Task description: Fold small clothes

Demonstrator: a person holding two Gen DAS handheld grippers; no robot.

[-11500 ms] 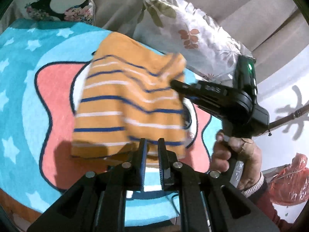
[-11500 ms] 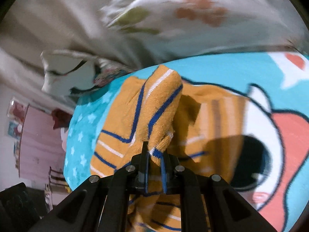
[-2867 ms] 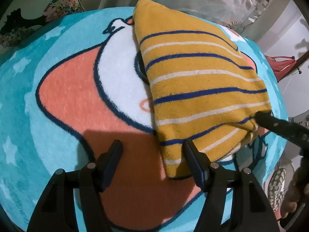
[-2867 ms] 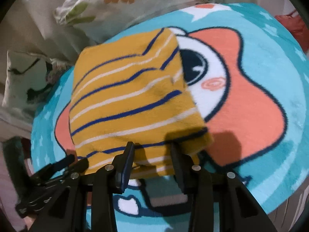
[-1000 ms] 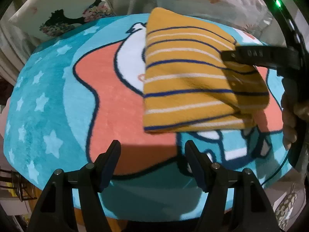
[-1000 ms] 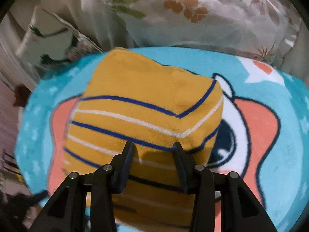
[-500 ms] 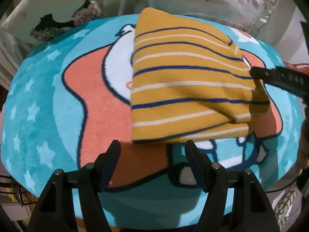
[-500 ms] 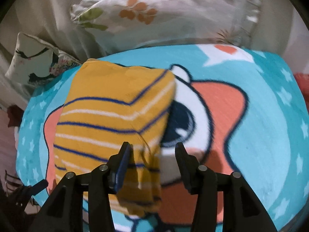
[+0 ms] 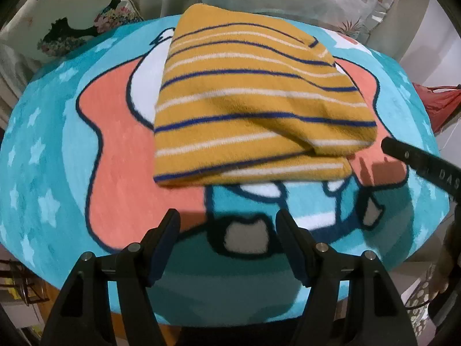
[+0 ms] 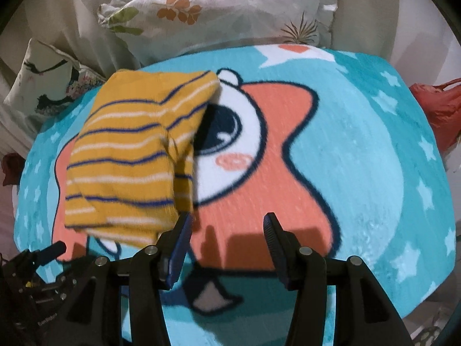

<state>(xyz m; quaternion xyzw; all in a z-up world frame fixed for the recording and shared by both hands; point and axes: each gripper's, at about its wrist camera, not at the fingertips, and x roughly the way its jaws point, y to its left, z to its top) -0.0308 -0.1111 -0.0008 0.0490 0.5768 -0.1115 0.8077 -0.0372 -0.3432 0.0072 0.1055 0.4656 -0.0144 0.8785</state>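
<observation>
A mustard-yellow garment with navy and white stripes [image 9: 245, 101] lies folded into a compact rectangle on the round cartoon rug [image 9: 57, 150]. My left gripper [image 9: 227, 225] hovers open just in front of its near edge, nothing between the fingers. In the right wrist view the same folded garment [image 10: 129, 155] lies to the left. My right gripper [image 10: 227, 225] stands open over the rug's orange patch, clear of the cloth. A finger of the right gripper [image 9: 417, 161] juts into the left wrist view at the right edge.
A floral pillow [image 10: 219, 11] and a second printed cushion [image 10: 46, 77] lie along the rug's far side. A red bag [image 10: 440, 109] sits off the right edge. The rug [image 10: 389, 158] ends in a rounded edge all around.
My right gripper has let go of the garment, opened wider and slid right, away from the cloth. The left gripper drifted a little sideways along the near edge, still open.
</observation>
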